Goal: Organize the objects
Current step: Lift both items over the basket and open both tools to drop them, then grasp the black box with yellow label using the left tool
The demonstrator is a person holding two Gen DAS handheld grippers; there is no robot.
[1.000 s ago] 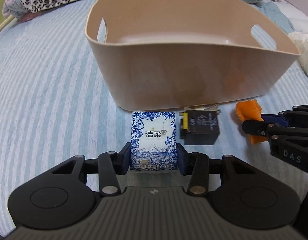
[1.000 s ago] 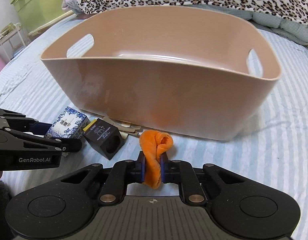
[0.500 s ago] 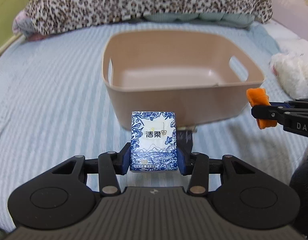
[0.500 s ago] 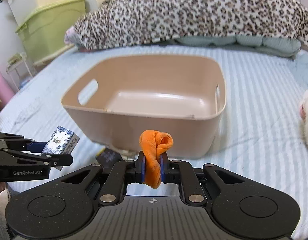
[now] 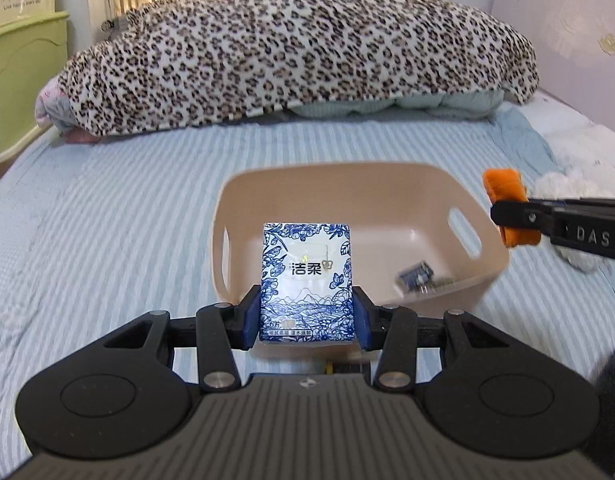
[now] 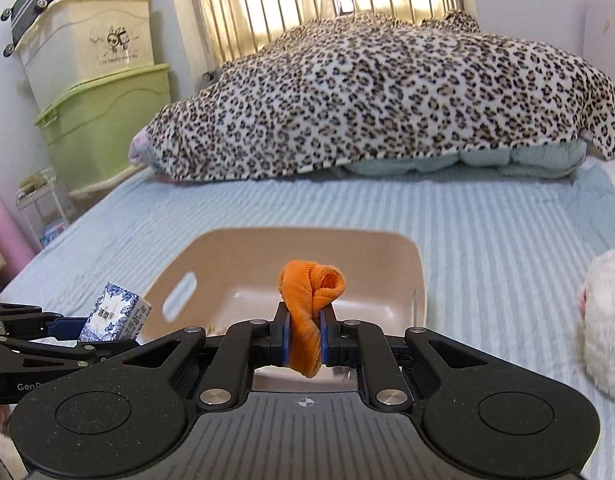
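Observation:
A blue-and-white tissue pack (image 5: 307,276) stands upright between the pads of my left gripper (image 5: 307,320), which is shut on it in the air in front of the beige basket (image 5: 447,196). My right gripper (image 6: 303,336) is shut on a rolled orange cloth (image 6: 311,292), held above the near edge of the basket (image 6: 307,234). Each wrist view shows the other hand: the tissue pack (image 6: 115,316) at lower left, the orange cloth (image 5: 503,184) at right. A small dark blurred thing (image 5: 415,274) shows at the basket's near wall; what it is I cannot tell.
The basket sits on a blue striped bed sheet (image 5: 107,220). A leopard-print blanket (image 6: 387,100) lies heaped at the head of the bed. A white plush toy (image 6: 603,320) lies to the right. Green and cream storage bins (image 6: 99,120) stand left of the bed. A yellow-labelled black box (image 5: 339,367) peeks out below my left gripper.
Both grippers have risen off the bed with the tissue pack and the orange cloth still gripped. The views have tipped upward, so the basket sits lower and smaller.

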